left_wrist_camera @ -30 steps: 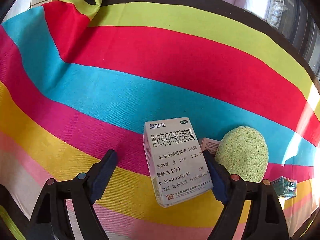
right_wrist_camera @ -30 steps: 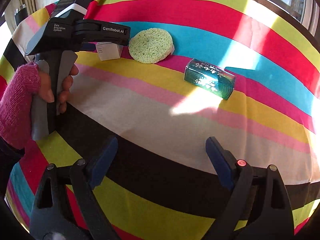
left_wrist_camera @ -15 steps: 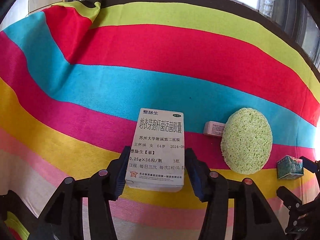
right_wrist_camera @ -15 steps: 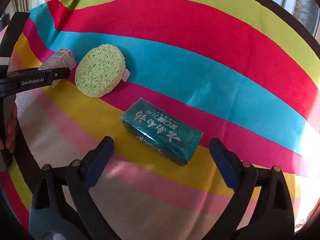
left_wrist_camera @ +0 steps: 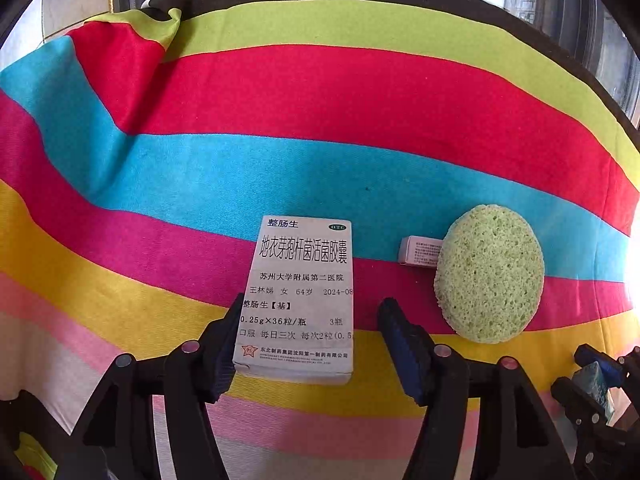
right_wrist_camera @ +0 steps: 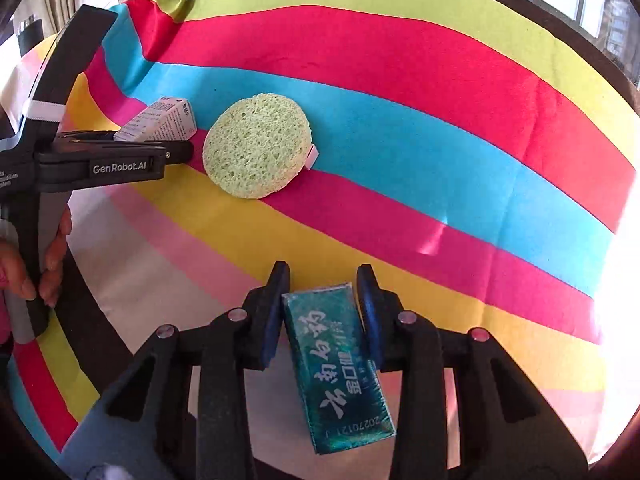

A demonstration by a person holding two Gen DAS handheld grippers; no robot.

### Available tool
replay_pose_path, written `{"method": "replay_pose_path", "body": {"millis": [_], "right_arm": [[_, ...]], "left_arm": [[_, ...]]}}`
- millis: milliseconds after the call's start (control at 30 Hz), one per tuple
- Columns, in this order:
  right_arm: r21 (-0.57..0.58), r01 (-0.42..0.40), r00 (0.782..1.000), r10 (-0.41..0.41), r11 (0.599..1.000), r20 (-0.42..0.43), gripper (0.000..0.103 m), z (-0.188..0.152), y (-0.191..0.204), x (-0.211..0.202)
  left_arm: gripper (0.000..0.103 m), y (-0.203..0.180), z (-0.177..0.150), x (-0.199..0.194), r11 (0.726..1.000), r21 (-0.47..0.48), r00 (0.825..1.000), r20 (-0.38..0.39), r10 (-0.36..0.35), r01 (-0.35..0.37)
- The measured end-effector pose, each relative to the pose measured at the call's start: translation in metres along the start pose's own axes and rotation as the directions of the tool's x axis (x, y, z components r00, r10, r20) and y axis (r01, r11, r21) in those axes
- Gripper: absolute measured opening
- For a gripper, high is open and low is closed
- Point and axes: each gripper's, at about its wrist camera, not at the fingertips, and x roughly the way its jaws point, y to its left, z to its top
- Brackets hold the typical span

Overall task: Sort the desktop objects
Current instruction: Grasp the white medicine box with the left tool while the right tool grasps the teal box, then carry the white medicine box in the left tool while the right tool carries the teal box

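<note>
In the right wrist view, the right gripper (right_wrist_camera: pixel 322 312) has its two pads on either side of the green box (right_wrist_camera: pixel 340 368), the left pad against the box's edge and the right pad at most a sliver off it; whether it truly grips I cannot tell. The box lies lengthwise between the fingers, on the pale and yellow stripes of the cloth (right_wrist_camera: pixel 400 80). Beyond it, the sponge (right_wrist_camera: pixel 256 144) rests across the yellow, magenta and blue stripes, with a small pink box (right_wrist_camera: pixel 312 155) poking out from under its far edge.

In the left wrist view, the left gripper (left_wrist_camera: pixel 310 344) sits around the white box (left_wrist_camera: pixel 302 296): the left pad touches the box's side, while the right pad stands clear with a visible gap, so the jaws are narrowed but not clamped. The white box lies flat on the yellow and magenta stripes. To its right and farther off lie the sponge (left_wrist_camera: pixel 490 274) and the pink box (left_wrist_camera: pixel 420 251) just beside it.
</note>
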Motion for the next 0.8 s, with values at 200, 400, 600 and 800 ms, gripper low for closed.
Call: {"method": "replay_pose_path", "body": {"millis": [200, 400, 600, 800], "right_arm": [[0.069, 0.000, 1.000, -0.001, 0.998, 0.016, 0.038, -0.058, 0.014, -0.053], [0.136, -0.032, 0.999, 0.026, 0.990, 0.044, 0.038, -0.089, 0.034, -0.085], [0.137, -0.051, 0.998, 0.045, 0.989, 0.051, 0.038, -0.106, 0.048, -0.107], [0.118, -0.066, 0.996, 0.057, 0.991, 0.072, 0.038, -0.109, 0.058, -0.116]], "left_arm": [[0.065, 0.000, 0.001, 0.001, 1.000, -0.001, 1.000, 0.001, -0.001, 0.001], [0.041, 0.012, -0.003, -0.005, 1.000, -0.014, 1.000, 0.012, 0.010, -0.010], [0.041, 0.022, -0.013, -0.016, 0.999, -0.028, 0.999, 0.009, 0.043, -0.042], [0.041, 0.026, -0.059, -0.056, 1.000, 0.003, 1.000, 0.011, 0.028, -0.028]]}}
